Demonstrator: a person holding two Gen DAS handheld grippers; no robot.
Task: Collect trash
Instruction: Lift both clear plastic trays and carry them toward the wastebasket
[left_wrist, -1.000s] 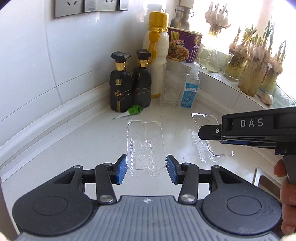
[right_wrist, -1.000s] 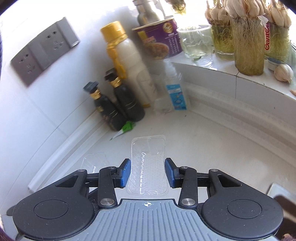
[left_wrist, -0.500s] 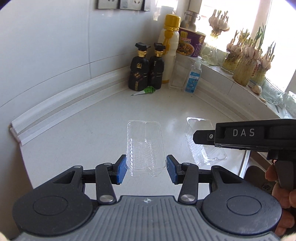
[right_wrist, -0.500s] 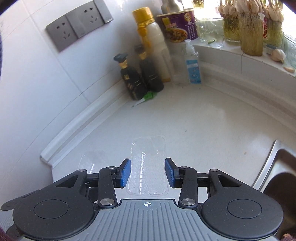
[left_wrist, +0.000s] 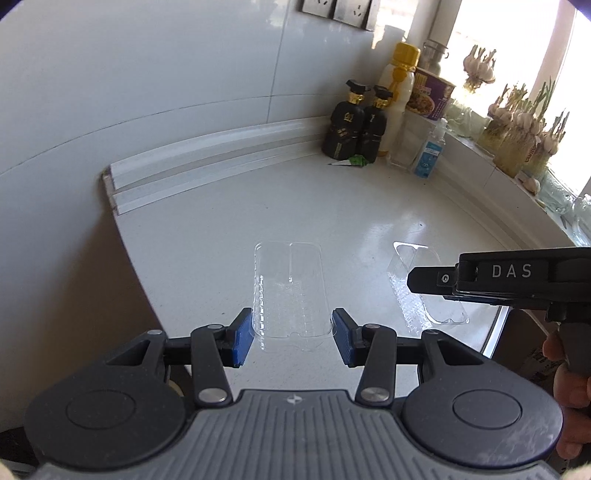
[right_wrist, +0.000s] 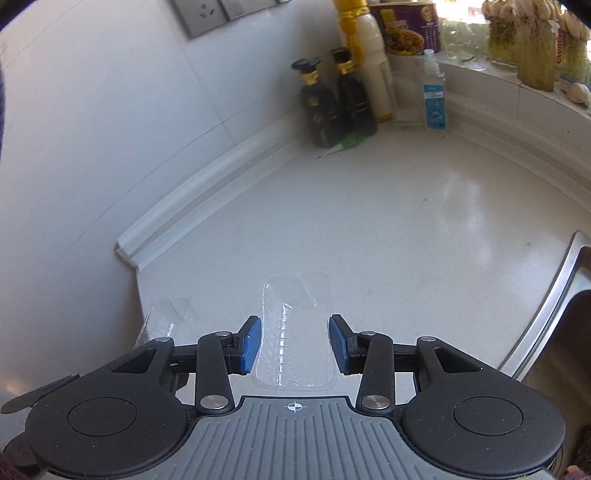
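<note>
A clear tray (left_wrist: 290, 295) is pinched by the left gripper (left_wrist: 291, 338) above the counter (left_wrist: 369, 206); a second tray (right_wrist: 295, 328) appears clamped in the right gripper (right_wrist: 295, 345). Both should be carried level, lightly squeezed, lest the thin plastic buckle.

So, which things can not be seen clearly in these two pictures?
- Right view: sink cut off by the right edge; inside hidden.
- Right view: dark bottles blurred; labels unreadable.
- Left view: right tray partly covered by the right gripper body.
- Both views: tray edges faint, clear plastic on white counter.
</note>
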